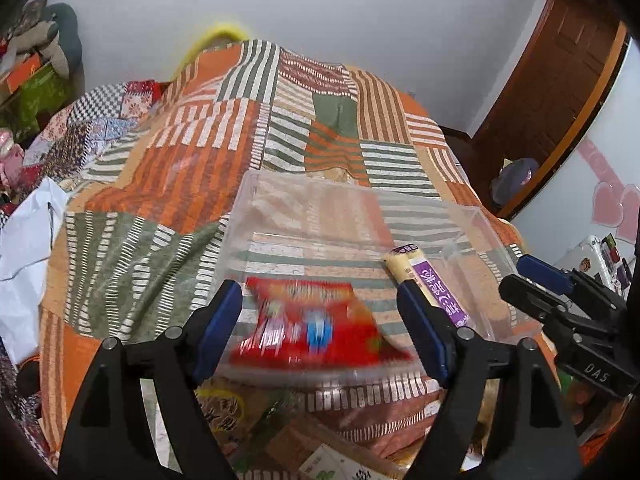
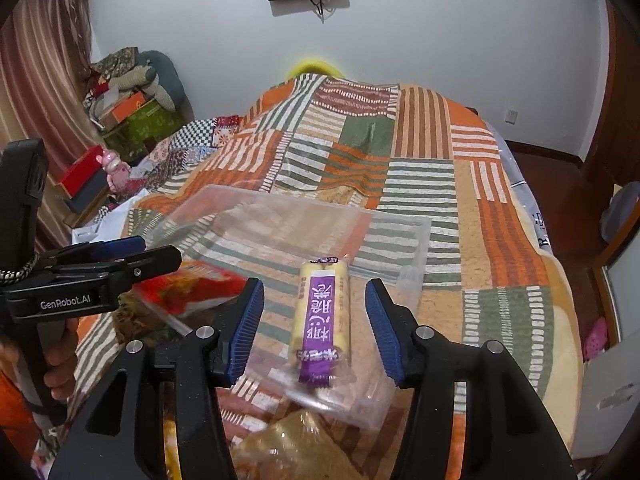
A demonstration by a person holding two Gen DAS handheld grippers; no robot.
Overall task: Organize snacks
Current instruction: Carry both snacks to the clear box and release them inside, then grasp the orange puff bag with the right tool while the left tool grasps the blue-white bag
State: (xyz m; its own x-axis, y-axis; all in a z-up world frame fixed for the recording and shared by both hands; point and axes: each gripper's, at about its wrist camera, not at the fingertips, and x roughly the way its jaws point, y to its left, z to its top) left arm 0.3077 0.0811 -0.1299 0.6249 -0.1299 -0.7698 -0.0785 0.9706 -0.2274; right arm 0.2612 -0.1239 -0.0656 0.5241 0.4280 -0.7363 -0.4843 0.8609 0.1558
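Note:
A clear plastic bin (image 1: 256, 200) (image 2: 416, 240) sits on the patchwork bedspread. A red snack packet (image 1: 312, 324) lies blurred in the bin's near left part; it also shows in the right wrist view (image 2: 184, 292). A yellow snack bar with a purple label (image 1: 428, 280) (image 2: 322, 320) lies in the bin's right part. My left gripper (image 1: 320, 324) is open, its fingers either side of the red packet. My right gripper (image 2: 316, 328) is open, its fingers either side of the yellow bar, and shows at the right edge of the left wrist view (image 1: 560, 292).
More snack packets lie in front of the bin, by the near edge (image 1: 280, 432) (image 2: 296, 448). A white bag (image 1: 24, 248) lies at the left. Boxes and clutter (image 2: 132, 120) stand beyond the bed's left side. A wooden door (image 1: 552, 92) is at the right.

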